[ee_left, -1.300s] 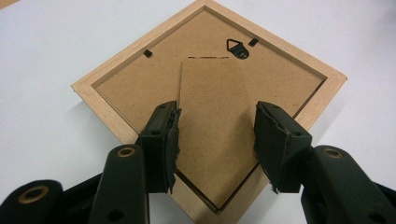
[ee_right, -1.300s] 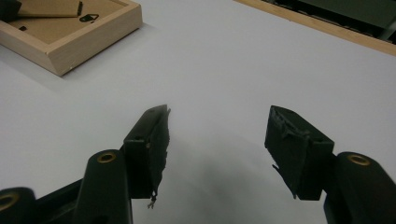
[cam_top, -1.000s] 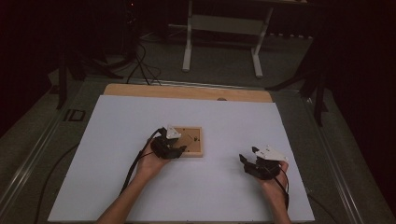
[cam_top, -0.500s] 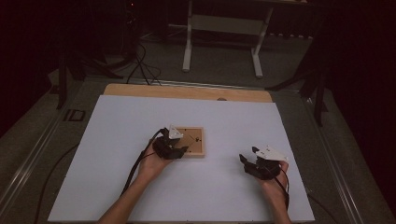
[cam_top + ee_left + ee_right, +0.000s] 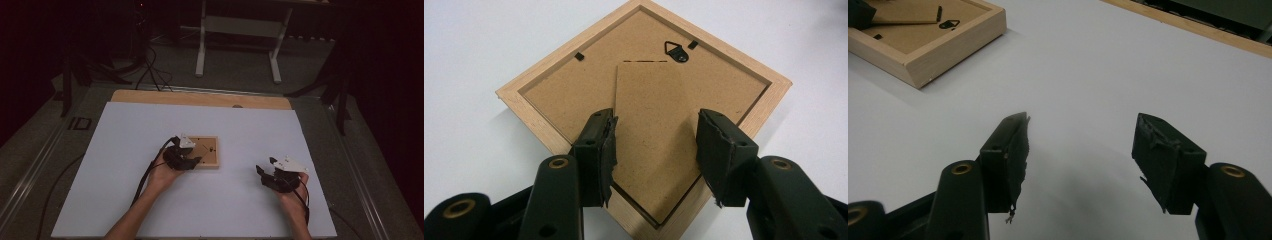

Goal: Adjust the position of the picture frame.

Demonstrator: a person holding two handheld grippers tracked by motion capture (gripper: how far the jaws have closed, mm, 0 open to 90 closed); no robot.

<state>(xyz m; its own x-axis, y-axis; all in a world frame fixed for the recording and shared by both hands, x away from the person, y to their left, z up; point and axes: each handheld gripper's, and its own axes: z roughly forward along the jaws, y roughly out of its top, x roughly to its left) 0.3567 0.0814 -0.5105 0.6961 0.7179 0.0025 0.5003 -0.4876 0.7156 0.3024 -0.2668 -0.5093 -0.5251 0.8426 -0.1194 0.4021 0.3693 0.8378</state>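
Observation:
A wooden picture frame (image 5: 209,161) lies face down near the middle of the white table. Its brown backing, a black hanger (image 5: 675,50) and a hinged stand flap (image 5: 654,100) face up. My left gripper (image 5: 195,159) reaches over the frame's left corner. In the left gripper view its jaws (image 5: 656,117) sit on either side of the flap, and both pads touch the flap's edges. In the right gripper view the flap appears slightly raised off the frame (image 5: 948,45). My right gripper (image 5: 260,170) rests on the table to the right, open and holding nothing (image 5: 1083,120).
A white sheet (image 5: 225,210) covers the table, with a wooden strip (image 5: 200,99) along its far edge. Cables trail from both grippers toward the near edge. Beyond the table are a metal stand (image 5: 237,25) and floor cables (image 5: 150,65).

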